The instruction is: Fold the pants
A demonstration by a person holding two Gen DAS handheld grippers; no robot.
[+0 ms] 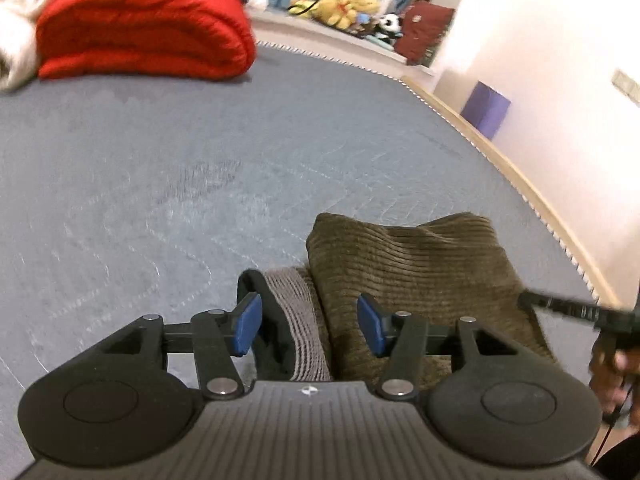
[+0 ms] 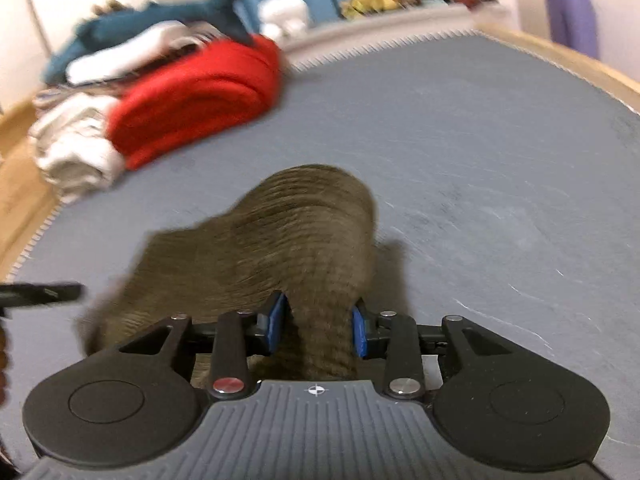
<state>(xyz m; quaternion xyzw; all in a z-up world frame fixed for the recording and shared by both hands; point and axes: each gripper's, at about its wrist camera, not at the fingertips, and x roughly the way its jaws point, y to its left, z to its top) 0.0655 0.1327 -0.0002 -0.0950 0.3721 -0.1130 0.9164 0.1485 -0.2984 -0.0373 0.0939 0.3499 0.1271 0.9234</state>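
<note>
While the pants [image 2: 280, 248] are bunched on the bed [image 2: 480, 160], clamped by the right gripper [image 2: 318, 330], the left gripper [image 1: 310, 326], gaping over the waistband [image 1: 296, 320], is best closed there before folding

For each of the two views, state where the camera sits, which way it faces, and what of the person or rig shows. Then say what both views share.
Left wrist: on the left gripper, facing along its open fingers over the brown corduroy pants; the person's right hand shows at the right edge.
Right wrist: on the right gripper, fingers gripping a bunch of the pants.
Shared: pants, grey bed cover, red blanket.
</note>
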